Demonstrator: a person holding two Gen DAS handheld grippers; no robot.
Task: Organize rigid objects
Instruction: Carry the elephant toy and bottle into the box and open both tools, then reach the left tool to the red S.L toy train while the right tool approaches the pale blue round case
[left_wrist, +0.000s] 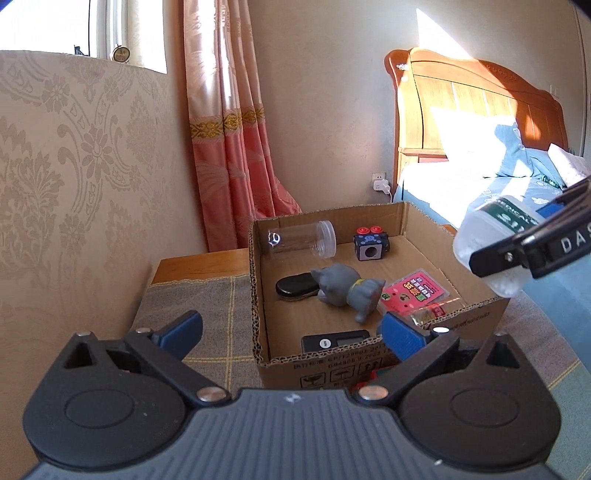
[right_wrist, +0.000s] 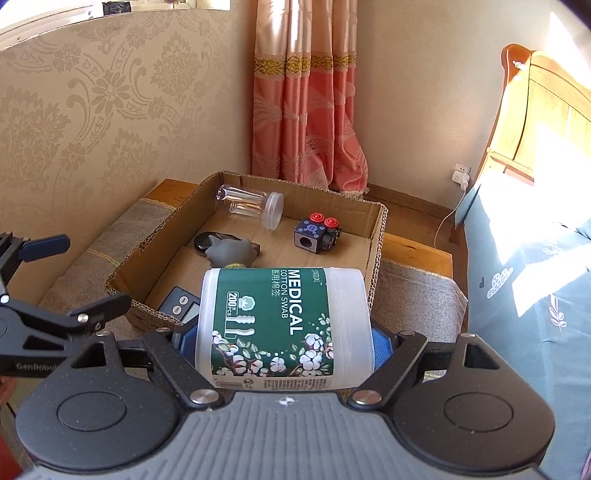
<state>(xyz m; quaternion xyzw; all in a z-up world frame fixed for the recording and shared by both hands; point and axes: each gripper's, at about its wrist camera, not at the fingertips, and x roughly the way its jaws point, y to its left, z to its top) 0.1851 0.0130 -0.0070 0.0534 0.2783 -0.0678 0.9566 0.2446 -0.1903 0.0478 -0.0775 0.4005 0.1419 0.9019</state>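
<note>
My right gripper is shut on a white cotton-swab jar with a green label, held on its side just in front of the cardboard box. From the left wrist view the same jar hangs over the box's right wall, clamped in the right gripper. My left gripper stands wide open at the box's near left corner, nothing between its blue pads. In the box lie a clear plastic jar, a fidget cube, a grey cat toy, a black oval case, a pink card and a black digital device.
The box sits on a grey checked cloth over a wooden bedside table. A patterned wall is close on the left and a pink curtain hangs behind. A bed with blue bedding lies to the right.
</note>
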